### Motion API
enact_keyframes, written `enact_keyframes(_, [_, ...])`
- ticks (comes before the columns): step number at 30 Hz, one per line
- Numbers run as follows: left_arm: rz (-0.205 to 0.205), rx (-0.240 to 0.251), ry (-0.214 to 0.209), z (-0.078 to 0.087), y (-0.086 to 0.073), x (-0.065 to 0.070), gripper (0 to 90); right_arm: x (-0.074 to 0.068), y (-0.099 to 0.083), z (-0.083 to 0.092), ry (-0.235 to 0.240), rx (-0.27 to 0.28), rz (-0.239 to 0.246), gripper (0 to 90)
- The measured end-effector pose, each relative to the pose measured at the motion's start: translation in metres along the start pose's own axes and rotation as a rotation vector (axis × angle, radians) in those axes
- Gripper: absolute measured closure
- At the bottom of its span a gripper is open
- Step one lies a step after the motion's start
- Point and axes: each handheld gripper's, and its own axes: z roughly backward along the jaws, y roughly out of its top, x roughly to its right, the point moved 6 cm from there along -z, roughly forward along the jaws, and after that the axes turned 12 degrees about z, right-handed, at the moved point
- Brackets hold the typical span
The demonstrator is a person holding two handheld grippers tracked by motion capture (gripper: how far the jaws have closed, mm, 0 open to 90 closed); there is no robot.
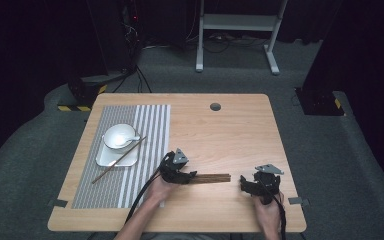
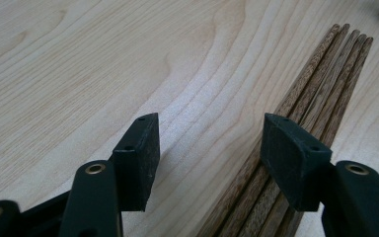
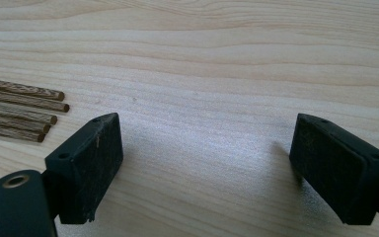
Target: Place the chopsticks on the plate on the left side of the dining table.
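The chopsticks (image 2: 308, 106) lie bundled on the table (image 1: 230, 130), running under the left gripper's (image 2: 209, 148) right finger; its fingers stand wide, gripping nothing. The right gripper (image 3: 205, 158), fingers wide and empty, sits just beyond the chopstick tips.

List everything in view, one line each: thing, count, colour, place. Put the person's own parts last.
chopsticks bundle: five ends countable in the right gripper view, brown wood, lying on the table between the two hand-held grippers
single chopstick: one, brown, slanting across the dish
bowl: one, white, on the dish
spoon: one, white, in the bowl
dish: one, white, square, on the placemat
placemat: one, grey and white striped, table's left side
table: one, light wood
left hand-held gripper: one, black, open, one jaw over the bundle
right hand-held gripper: one, black, open over bare table
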Motion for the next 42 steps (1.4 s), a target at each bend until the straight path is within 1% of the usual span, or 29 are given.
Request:
enact_keyframes(12, [-0.008,-0.006,0.006,0.0021,-0.0012,-0.0011,40.2,0.0000,0.0000,0.0000,0.000,0.000,0.000,12.7])
enact_keyframes(16, [-0.007,-0.003,-0.001,0.0000,-0.0008,0.0019,40.3,0.0000,0.0000,0.0000,0.000,0.000,0.000,12.7])
enact_keyframes(20, [-0.008,-0.004,-0.003,-0.0001,-0.0009,0.0017,40.4,0.0000,0.0000,0.0000,0.000,0.000,0.000,12.7])
enact_keyframes(25, [-0.016,-0.016,0.018,0.0027,-0.0021,-0.0028,40.3,0.0000,0.0000,0.0000,0.000,0.000,0.000,12.7])
enact_keyframes(31, [-0.019,-0.011,0.021,0.0014,-0.0018,-0.0025,40.6,0.0000,0.0000,0.0000,0.000,0.000,0.000,12.7])
enact_keyframes(39, [-0.026,-0.012,0.036,-0.0019,-0.0008,-0.0026,41.8,0.0000,0.0000,0.0000,0.000,0.000,0.000,12.7])
enact_keyframes(42, [-0.027,-0.014,0.034,-0.0038,-0.0003,-0.0024,42.8,0.0000,0.0000,0.0000,0.000,0.001,0.001,12.7])
